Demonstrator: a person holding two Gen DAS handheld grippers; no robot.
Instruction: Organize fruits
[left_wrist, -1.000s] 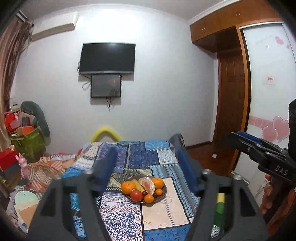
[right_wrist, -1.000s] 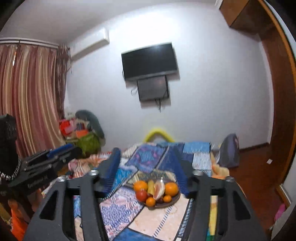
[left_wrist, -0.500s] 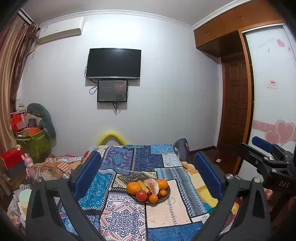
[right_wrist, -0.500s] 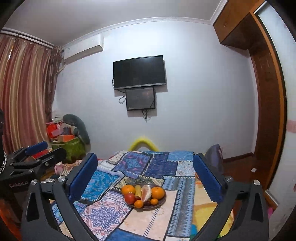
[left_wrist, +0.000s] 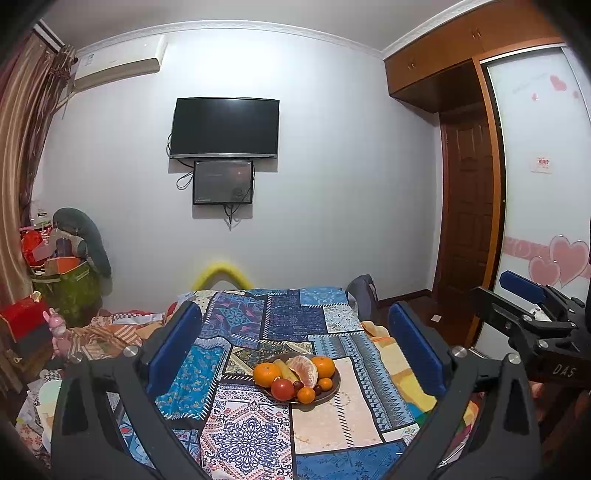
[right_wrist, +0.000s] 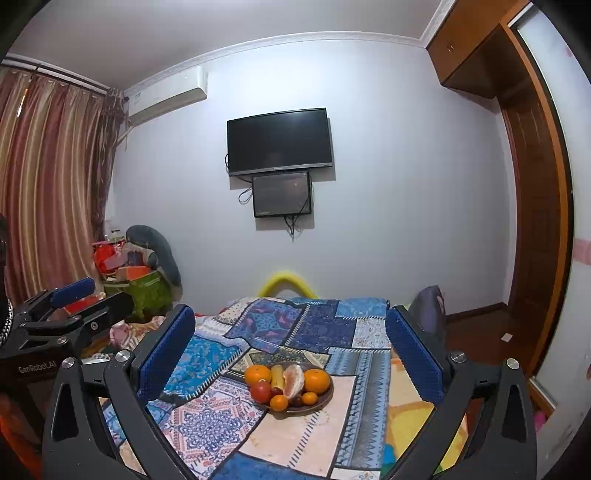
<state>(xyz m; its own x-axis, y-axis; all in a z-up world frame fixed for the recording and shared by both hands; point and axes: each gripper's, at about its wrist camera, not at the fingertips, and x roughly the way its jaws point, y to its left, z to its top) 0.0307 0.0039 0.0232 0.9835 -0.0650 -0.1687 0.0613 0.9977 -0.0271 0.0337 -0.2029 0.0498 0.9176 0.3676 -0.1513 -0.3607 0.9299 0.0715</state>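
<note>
Room: bedroom, pale wall with a dark television (left_wrist: 225, 127) at 12 o'clock and a striped curtain (right_wrist: 44, 173) at 9 o'clock.
Surface: patchwork bedspread (left_wrist: 266, 424) filling the lower middle.
Fruit plate (left_wrist: 334, 386): on the bedspread at 6 o'clock, holding oranges (left_wrist: 266, 373), a peeled citrus (left_wrist: 304, 369) and a red fruit (left_wrist: 282, 388).
Left gripper (left_wrist: 295, 356): jaws spread wide, nothing between them, well short of the plate.
Right gripper (right_wrist: 290, 354): jaws likewise spread wide and empty, plate framed between its fingers (right_wrist: 413, 354).

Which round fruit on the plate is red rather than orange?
The tomato at the plate's front left, below the big orange.
</note>
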